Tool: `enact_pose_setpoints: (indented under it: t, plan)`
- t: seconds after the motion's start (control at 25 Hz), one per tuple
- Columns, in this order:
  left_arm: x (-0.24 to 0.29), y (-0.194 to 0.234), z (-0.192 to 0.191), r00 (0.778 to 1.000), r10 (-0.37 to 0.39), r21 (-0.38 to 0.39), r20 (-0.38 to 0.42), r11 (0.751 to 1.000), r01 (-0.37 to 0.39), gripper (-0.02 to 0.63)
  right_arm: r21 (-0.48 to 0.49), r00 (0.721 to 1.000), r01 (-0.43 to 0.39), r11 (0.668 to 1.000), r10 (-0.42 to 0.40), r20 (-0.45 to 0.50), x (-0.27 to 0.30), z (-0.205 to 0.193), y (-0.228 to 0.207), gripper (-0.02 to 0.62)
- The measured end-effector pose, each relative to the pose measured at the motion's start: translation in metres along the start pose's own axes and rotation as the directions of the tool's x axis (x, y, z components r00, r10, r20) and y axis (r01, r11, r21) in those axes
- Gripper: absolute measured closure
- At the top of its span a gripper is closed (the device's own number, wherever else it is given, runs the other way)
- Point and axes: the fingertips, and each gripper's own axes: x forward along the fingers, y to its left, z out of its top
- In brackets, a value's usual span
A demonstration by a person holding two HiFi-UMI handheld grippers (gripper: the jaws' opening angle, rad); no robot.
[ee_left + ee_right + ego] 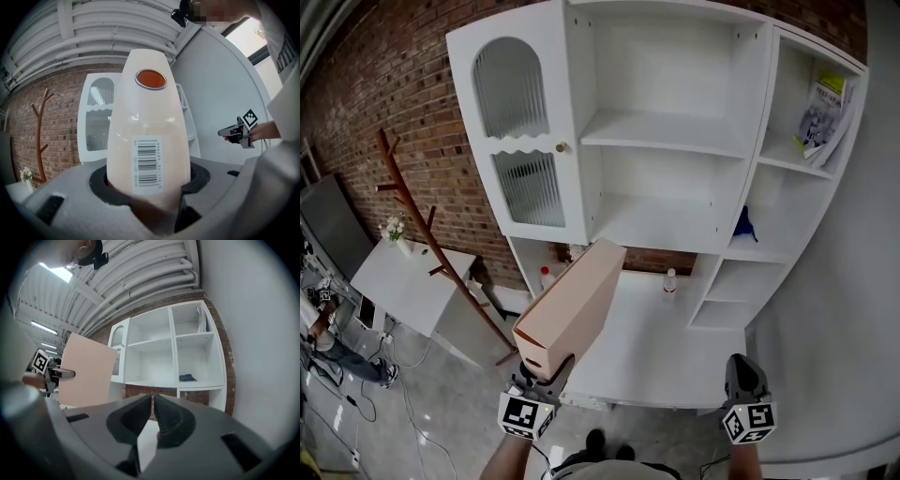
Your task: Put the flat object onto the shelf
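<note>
A flat pale-pink box [572,305] with a barcode label and an orange oval on its end [147,140] stands tilted up from my left gripper [546,370], which is shut on its lower end. The box is held in the air in front of the white shelf unit [661,131], over the desk's left part. In the right gripper view the box [86,371] shows at the left, with the left gripper [61,373] clamped on it. My right gripper [742,370] is low at the right, jaws shut [153,401] with nothing in them.
The white desk top [656,347] lies under the shelves, with a small bottle [670,281] at its back. A blue cloth [744,225] and booklets [820,117] sit in the right-hand compartments. A wooden coat rack [422,234] and a small white table [408,281] stand at the left.
</note>
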Motion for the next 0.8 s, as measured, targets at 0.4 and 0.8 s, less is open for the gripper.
enact_pose_setpoints:
  t: [0.4, 0.8]
  plan:
    - [0.059, 0.012, 0.040, 0.995, -0.082, 0.245, 0.061, 0.967, 0.065, 0.334, -0.020, 0.999, 0.046, 0.999, -0.045, 0.024, 0.009, 0.018, 0.010, 0.560]
    - [0.115, 0.012, 0.068, 0.992, -0.113, 0.456, 0.054, 0.887, 0.076, 0.334, -0.031, 0.999, 0.036, 0.999, -0.035, 0.018, 0.024, 0.020, 0.023, 0.560]
